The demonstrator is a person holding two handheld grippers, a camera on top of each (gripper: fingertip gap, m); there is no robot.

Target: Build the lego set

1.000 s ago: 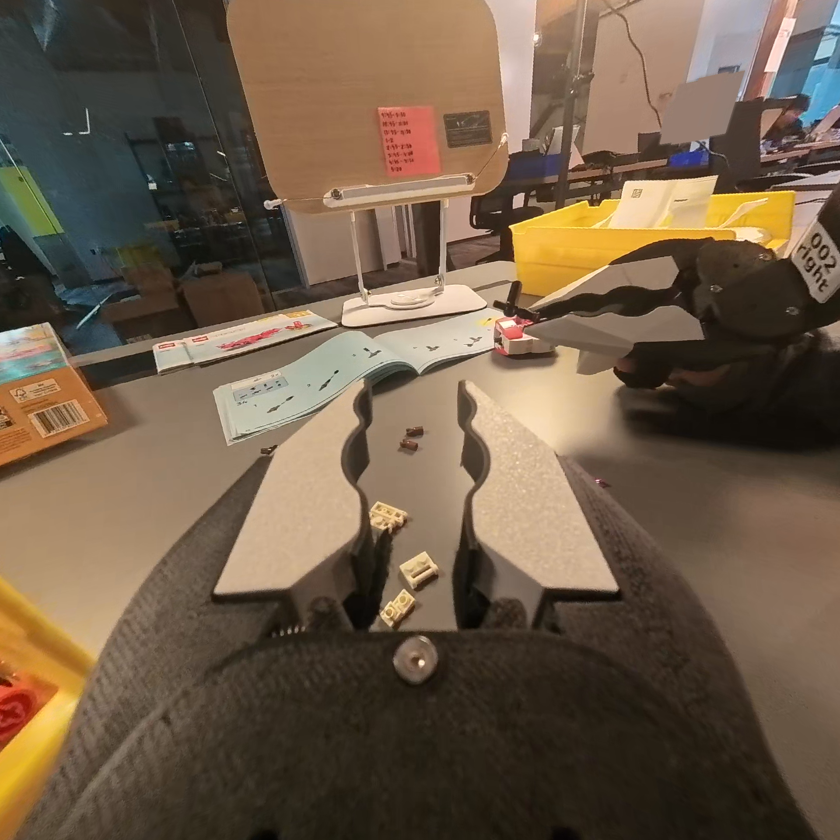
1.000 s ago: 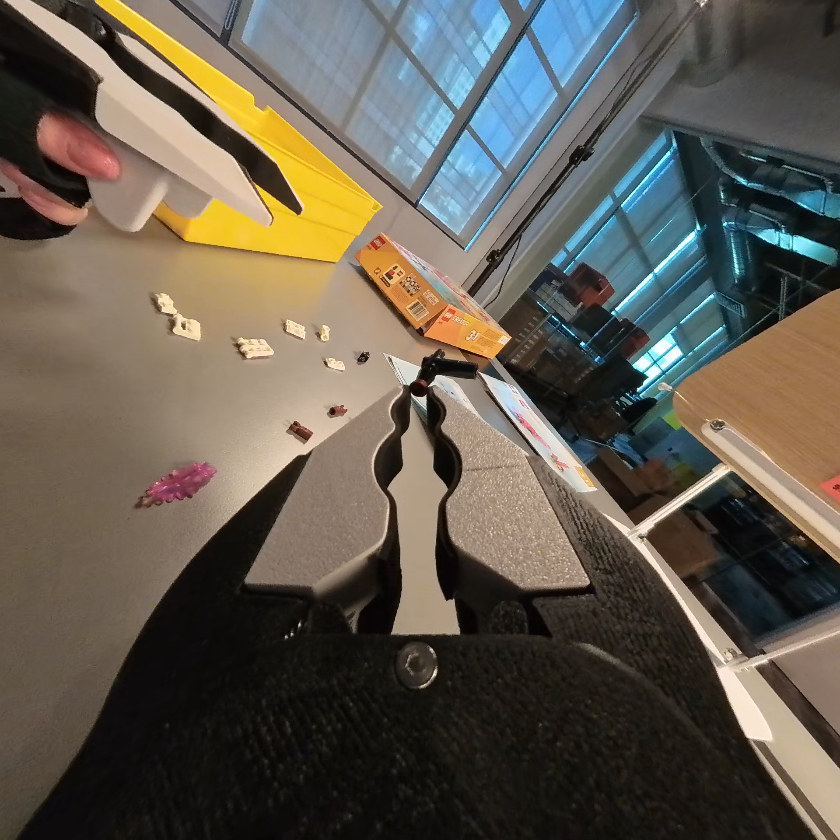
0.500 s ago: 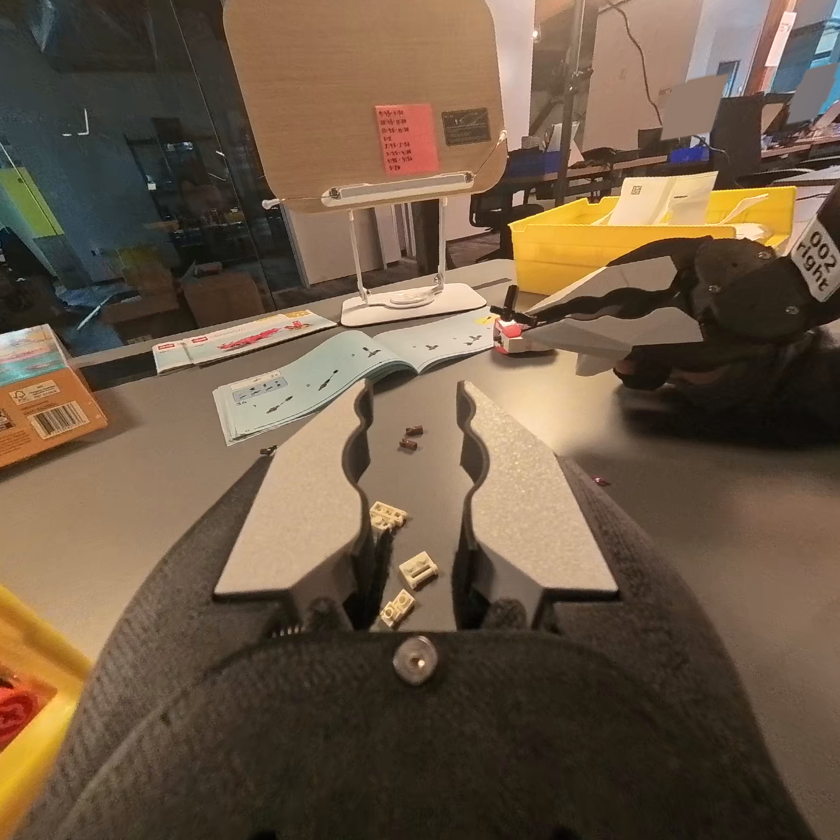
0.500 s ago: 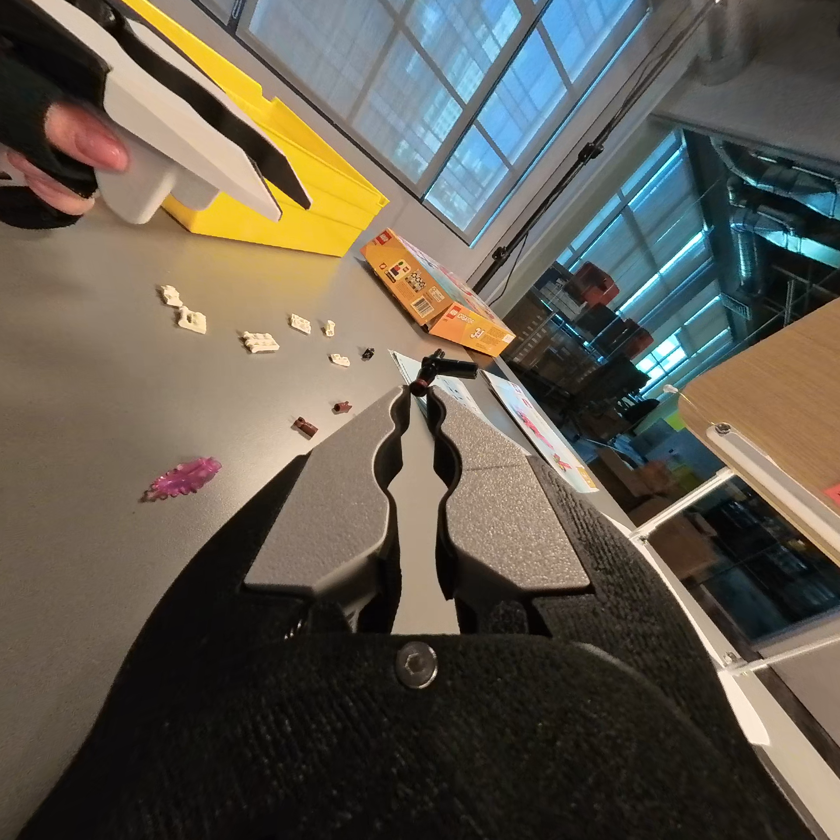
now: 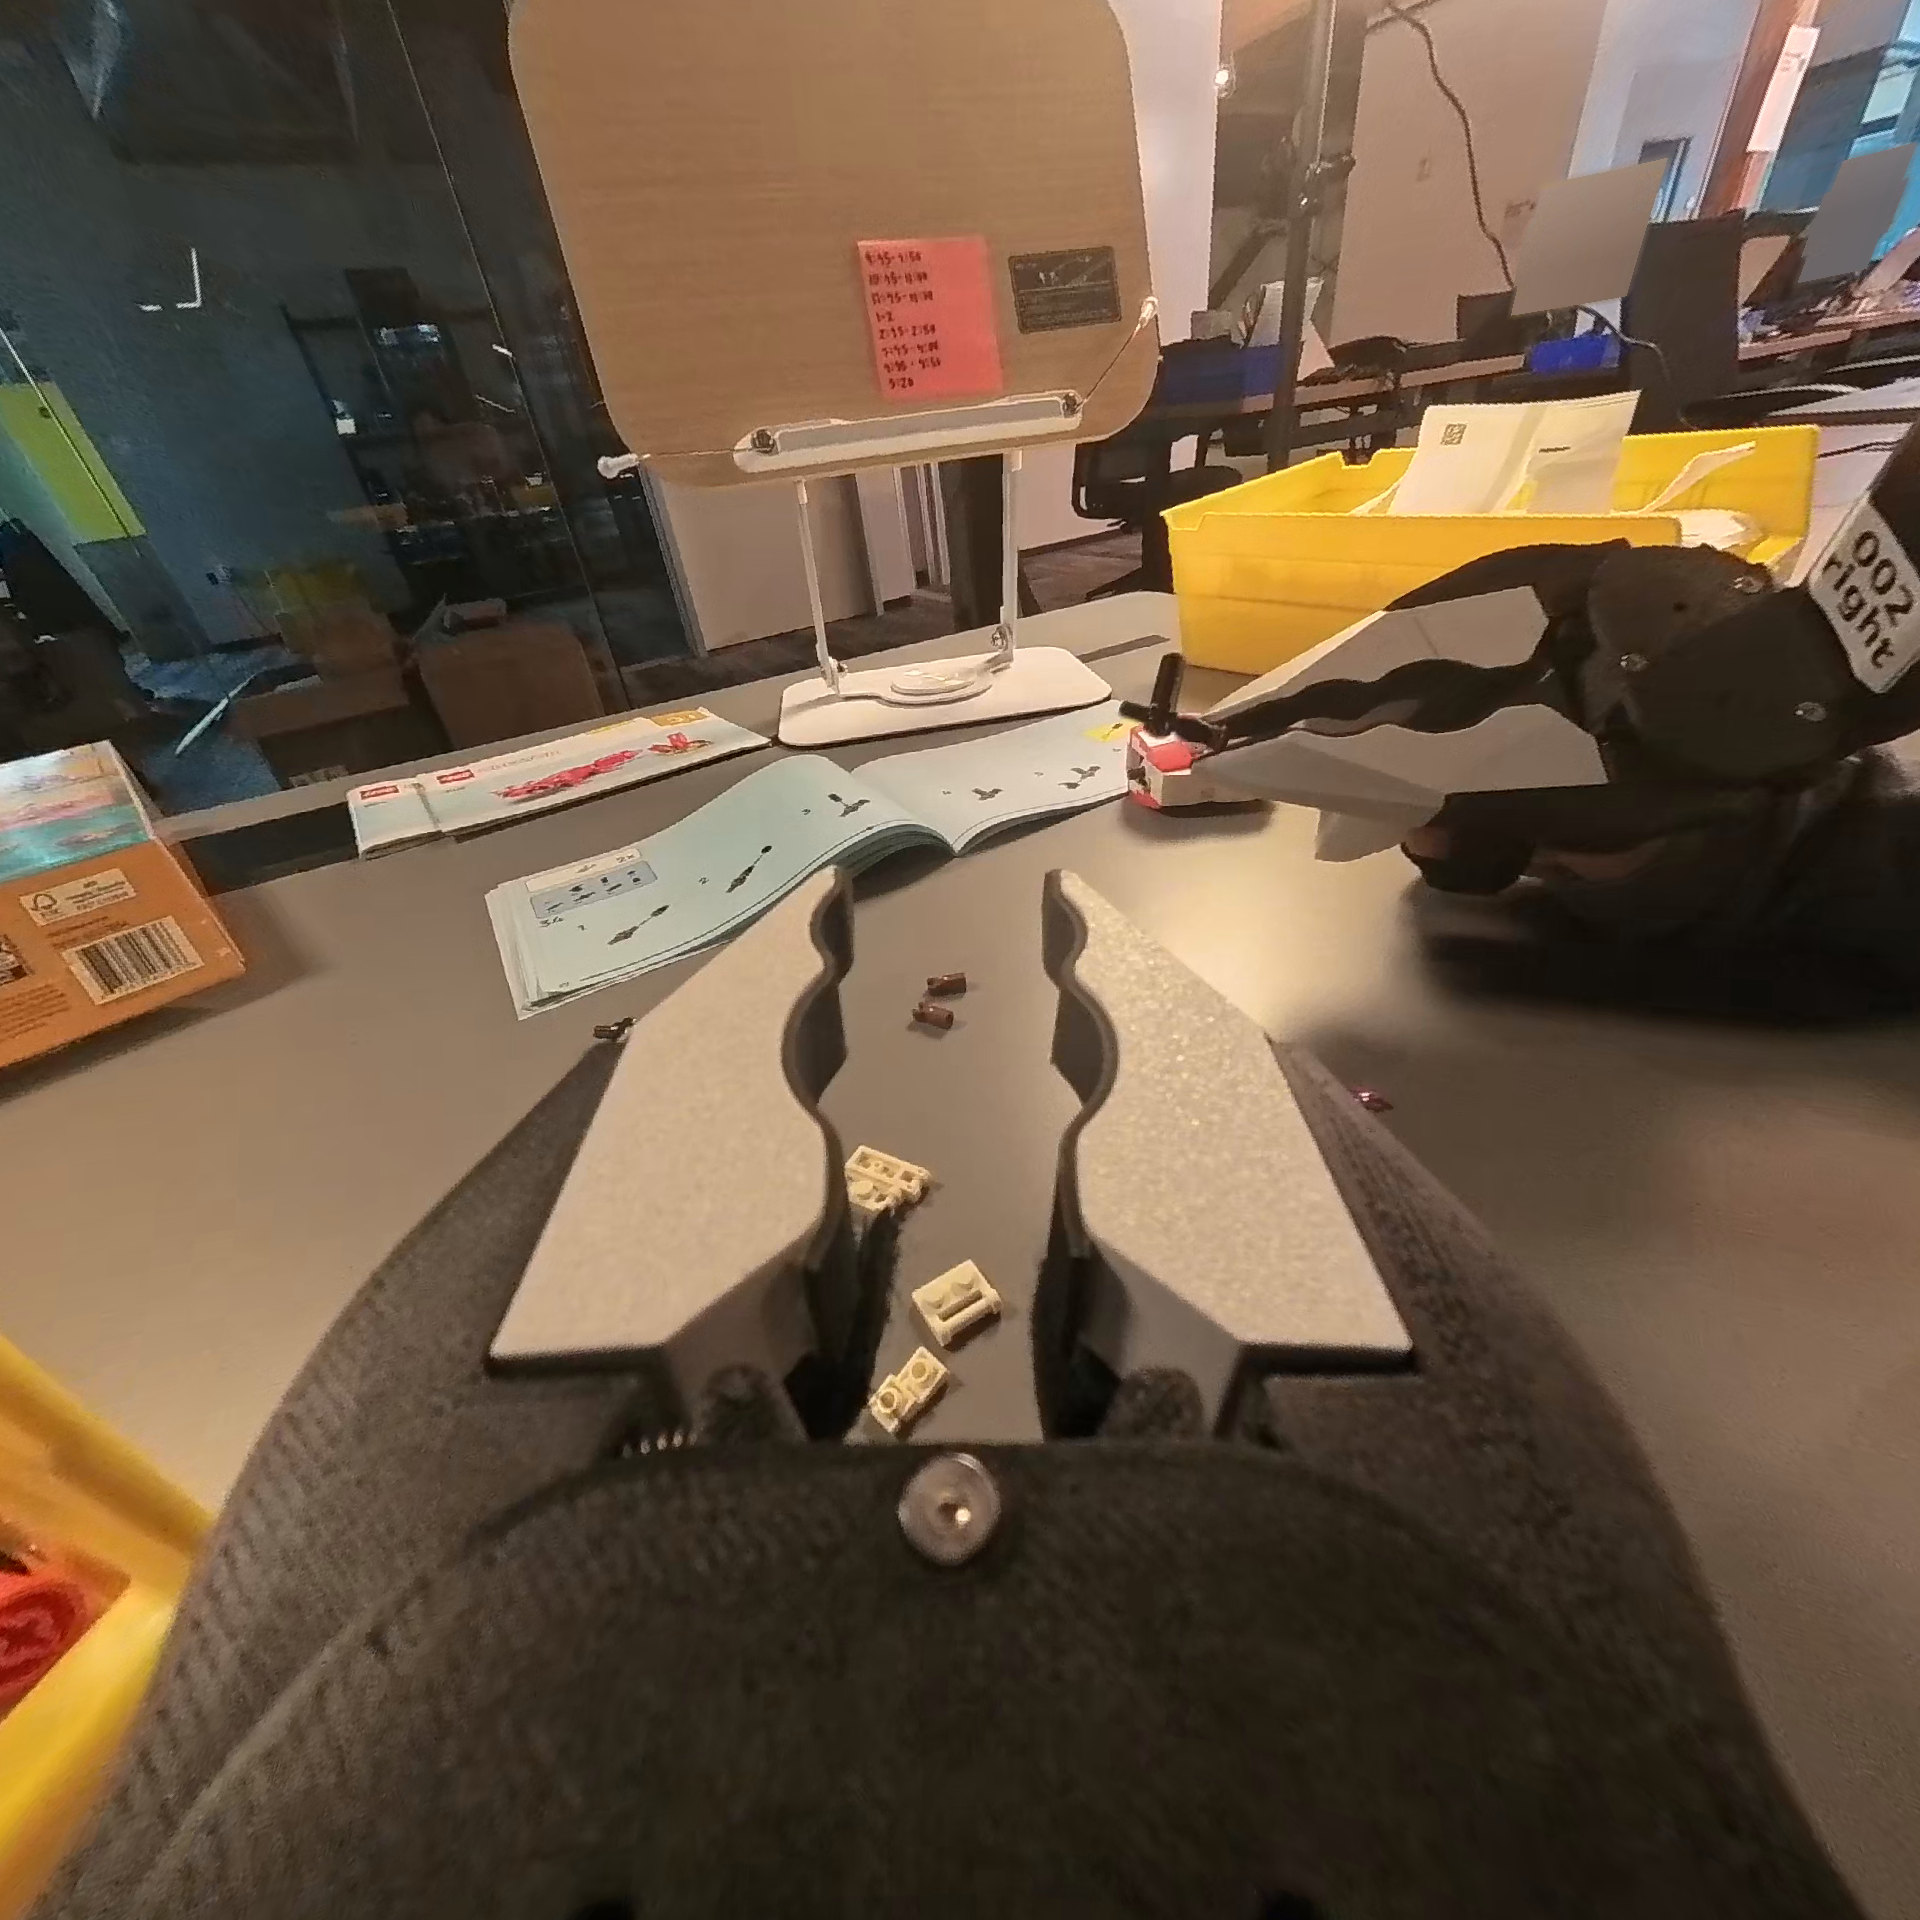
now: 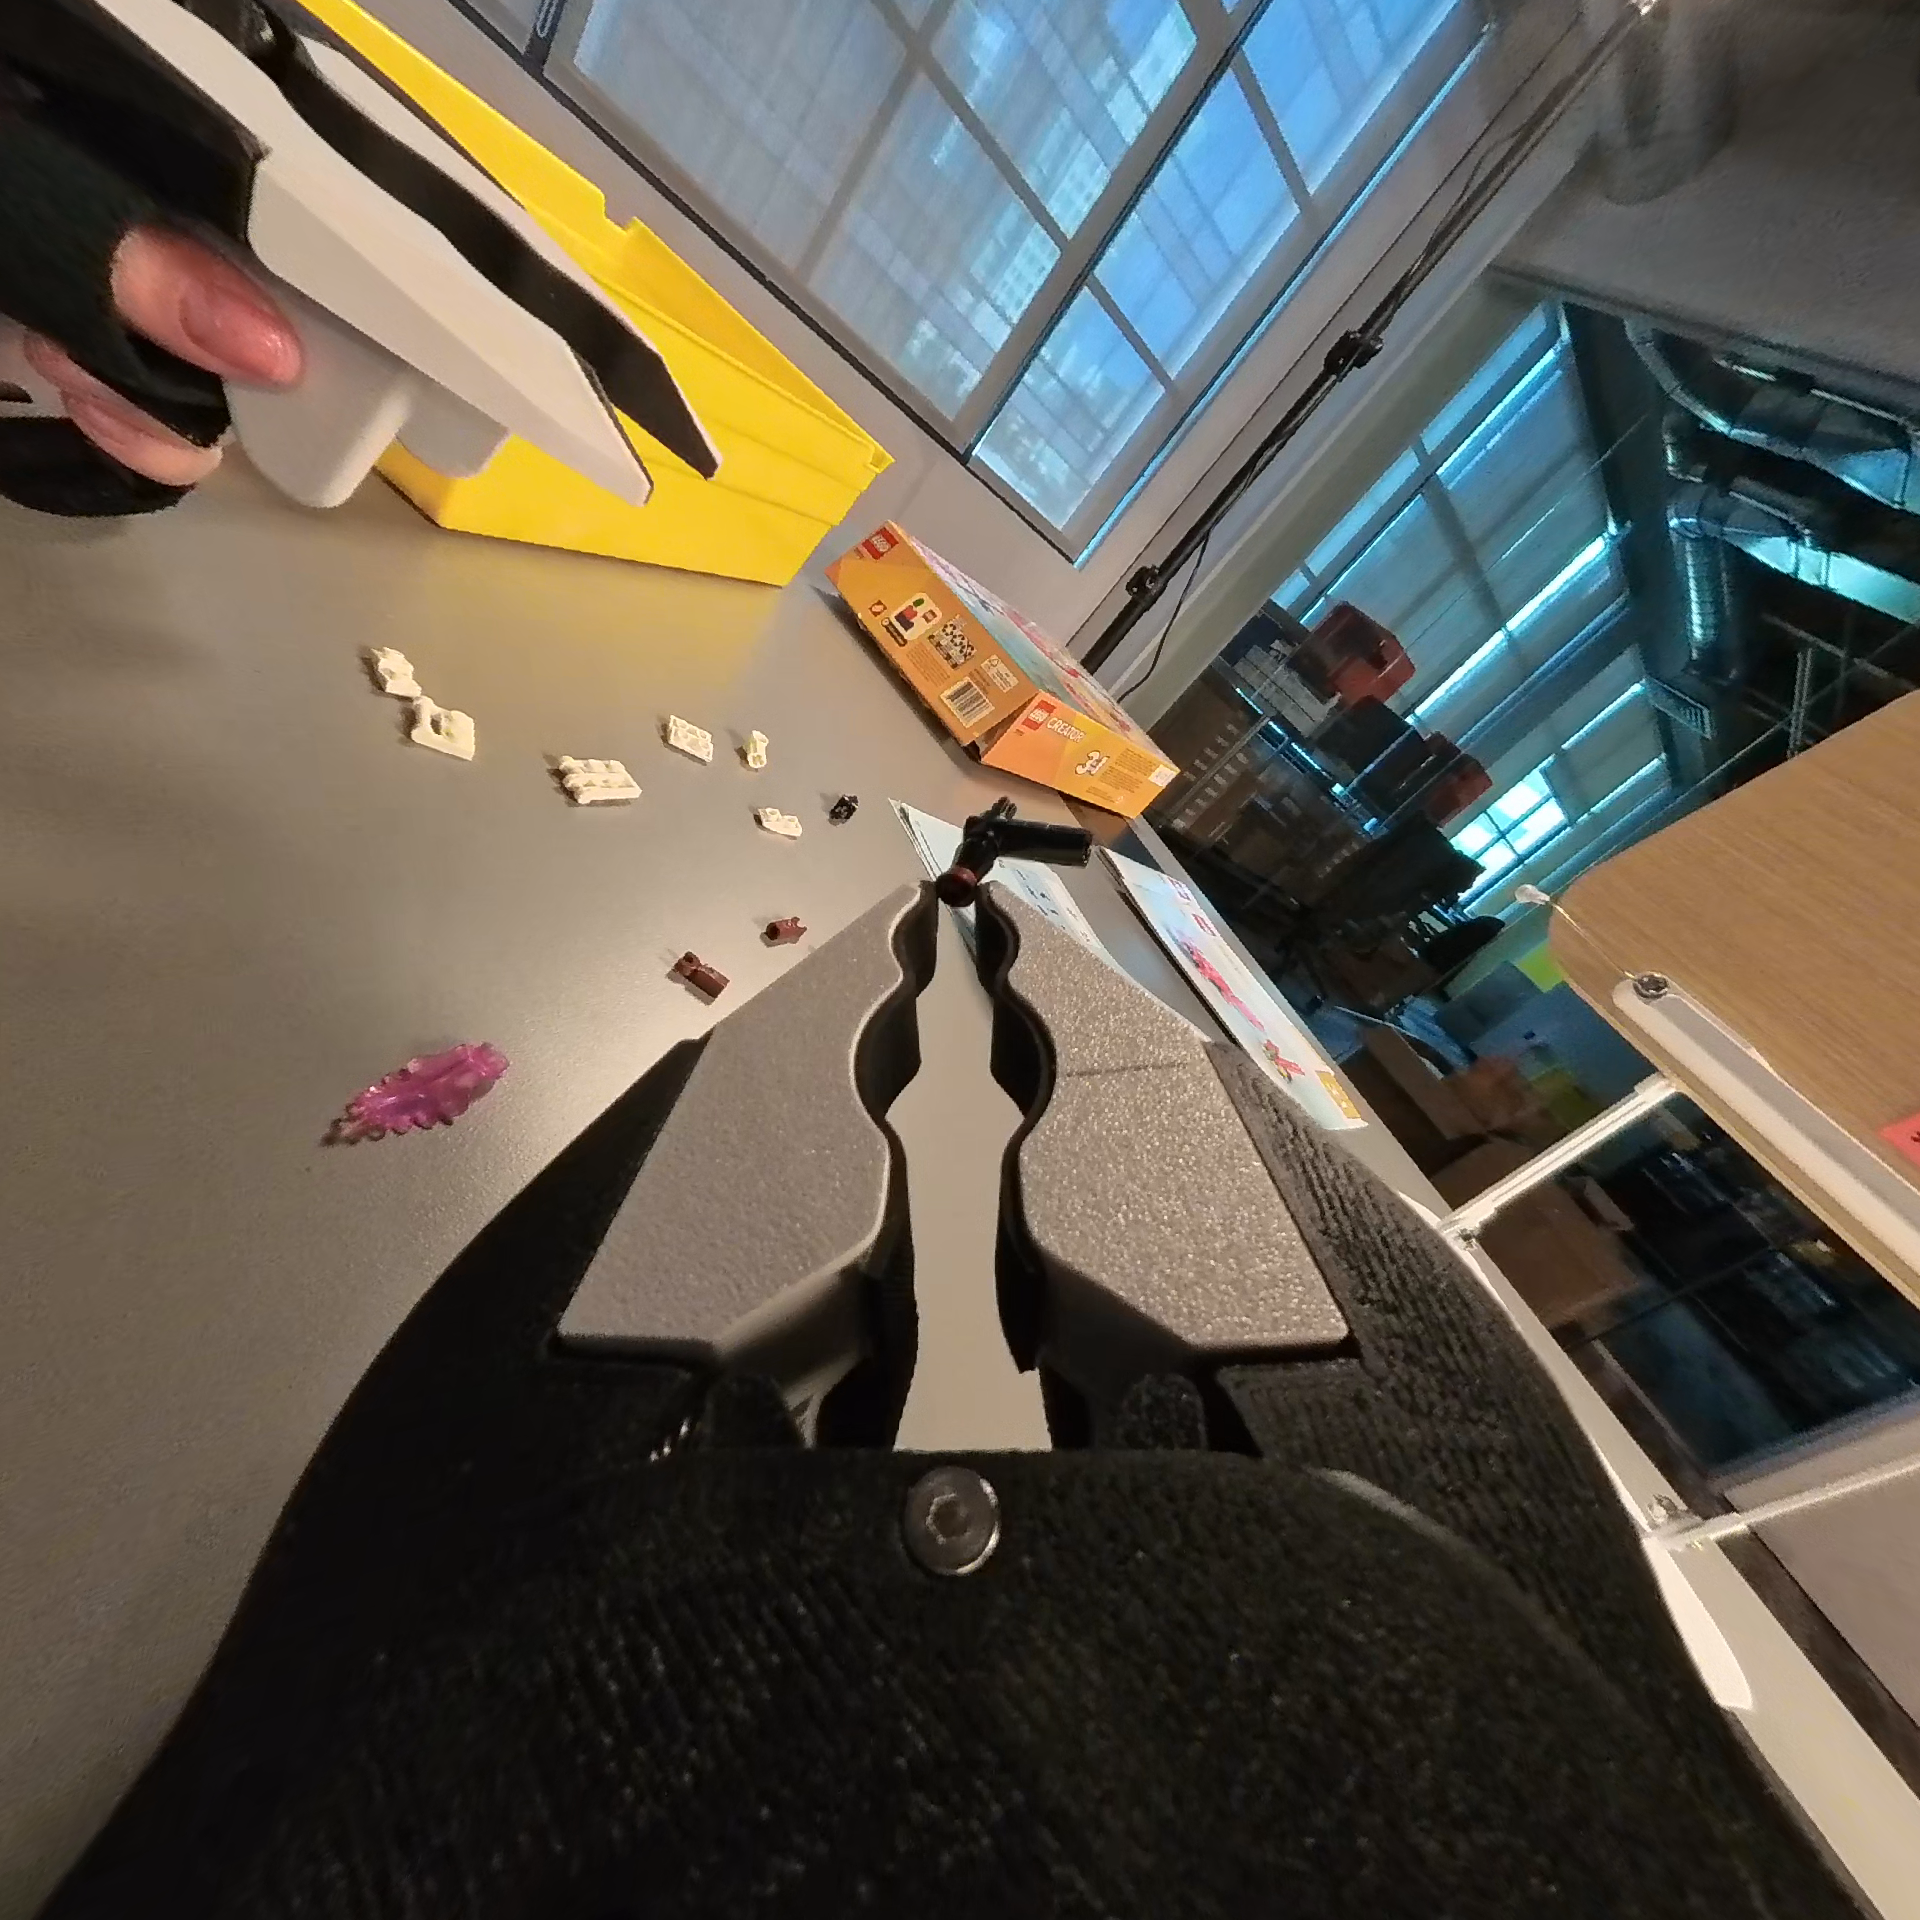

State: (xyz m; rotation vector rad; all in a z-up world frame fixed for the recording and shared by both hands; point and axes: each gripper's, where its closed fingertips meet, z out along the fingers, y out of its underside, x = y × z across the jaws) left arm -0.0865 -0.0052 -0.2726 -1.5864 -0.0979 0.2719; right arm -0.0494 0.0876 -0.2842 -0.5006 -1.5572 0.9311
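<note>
Your open booklet [image 5: 831, 862] lay before the book stand [image 5: 935, 707], the bin [image 5: 1351, 561] to its right, the box [image 5: 94, 935] far left, small bricks [image 5: 956, 1299] nearest you.

**Two grey-fingered hand grippers in black cloth**

Each gripper — left [image 5: 945, 899], right [image 6: 961, 899] — has pale grey, grainy fingers with wavy black inner pads, a black knitted cover and one silver screw [image 5: 949, 1521] at the fingers' base. The right carries a white tag — the hand [image 6: 114, 343] wears a black fingerless glove.
</note>
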